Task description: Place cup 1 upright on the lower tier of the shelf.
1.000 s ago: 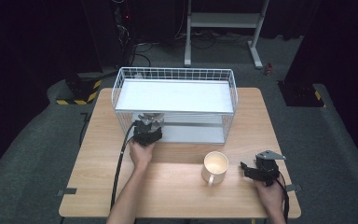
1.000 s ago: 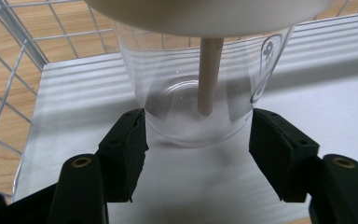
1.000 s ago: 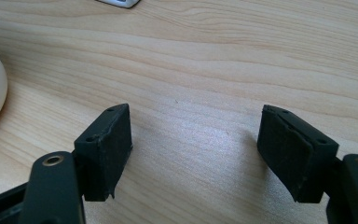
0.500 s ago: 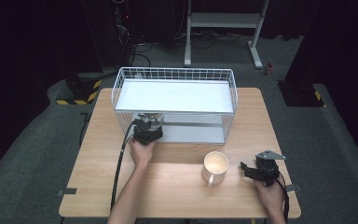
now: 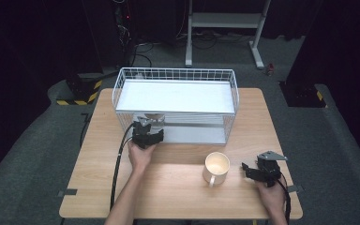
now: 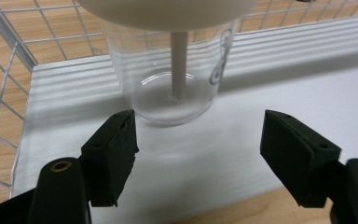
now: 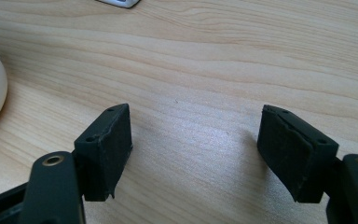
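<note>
Under the wire rack's point(image 5: 176, 96) shelf your left gripper point(image 6: 198, 140) has just been opening, nothing between its jaws; the clear glass point(image 6: 170, 74) stands released. Your right gripper point(image 7: 193, 149) waits open beside the cream mug point(image 5: 215, 167), probably next.

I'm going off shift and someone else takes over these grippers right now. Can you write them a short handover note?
Left claw: open, its jaws have just been opening; nothing between them. The clear glass stands just ahead on the rack's lower shelf.
Right claw: open, empty, over the table beside the cream mug.
Done: glass set in the rack.
Left: probably back the left claw out, then shelve the mug.
</note>
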A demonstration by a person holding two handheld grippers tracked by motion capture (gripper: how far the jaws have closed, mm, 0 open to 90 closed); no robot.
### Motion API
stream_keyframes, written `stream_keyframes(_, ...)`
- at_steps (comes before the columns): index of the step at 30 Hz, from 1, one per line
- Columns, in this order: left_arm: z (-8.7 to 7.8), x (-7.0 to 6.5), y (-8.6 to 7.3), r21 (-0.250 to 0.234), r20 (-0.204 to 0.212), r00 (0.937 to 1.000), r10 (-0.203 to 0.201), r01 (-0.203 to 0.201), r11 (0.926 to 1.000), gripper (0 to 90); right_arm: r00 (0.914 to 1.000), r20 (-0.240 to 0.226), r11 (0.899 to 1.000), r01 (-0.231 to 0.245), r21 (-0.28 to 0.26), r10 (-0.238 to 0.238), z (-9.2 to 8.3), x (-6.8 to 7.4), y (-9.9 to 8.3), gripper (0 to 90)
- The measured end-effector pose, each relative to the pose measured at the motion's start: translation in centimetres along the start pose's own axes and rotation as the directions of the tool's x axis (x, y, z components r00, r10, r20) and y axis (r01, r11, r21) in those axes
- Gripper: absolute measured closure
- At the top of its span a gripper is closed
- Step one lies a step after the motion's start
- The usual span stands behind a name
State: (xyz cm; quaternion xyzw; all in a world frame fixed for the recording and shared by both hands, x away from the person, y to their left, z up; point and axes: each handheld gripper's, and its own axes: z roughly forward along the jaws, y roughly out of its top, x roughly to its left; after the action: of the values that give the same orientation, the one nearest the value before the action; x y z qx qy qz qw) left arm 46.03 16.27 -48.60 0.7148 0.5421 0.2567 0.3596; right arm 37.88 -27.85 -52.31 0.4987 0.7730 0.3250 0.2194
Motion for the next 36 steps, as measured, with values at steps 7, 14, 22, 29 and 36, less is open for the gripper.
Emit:
stream_keyframes(7, -1.2, -0.3, -0.3, -0.019, 0.020, 0.9997, 0.013, -0.013, 0.9997, 27.8, 1.0000, 0.000, 1.000, 0.000, 0.000, 0.000, 0.0, 0.0, 0.0, 26.4)
stream_keyframes(14, -2.3, -0.5, -0.4, -0.018, 0.042, 0.9989, 0.022, -0.021, 0.9996, 27.1, 1.0000, 0.000, 1.000, 0.000, 0.000, 0.000, 0.0, 0.0, 0.0, 26.4)
stream_keyframes(22, -3.6, -0.6, -1.1, -0.043, 0.070, 0.9974, 0.018, -0.015, 0.9990, 26.7, 1.0000, 0.000, 1.000, 0.000, 0.000, 0.000, 0.0, 0.0, 0.0, 26.4)
stream_keyframes(29, -4.6, -0.2, -1.3, -0.058, 0.082, 0.9967, 0.006, -0.001, 0.9983, 25.9, 1.0000, 0.000, 1.000, 0.000, 0.000, 0.000, 0.0, 0.0, 0.0, 26.4)
stream_keyframes(36, -5.7, 0.2, -1.8, -0.062, 0.103, 0.9946, -0.014, 0.020, 0.9979, 23.7, 1.0000, 0.000, 1.000, 0.000, 0.000, 0.000, 0.0, 0.0, 0.0, 26.4)
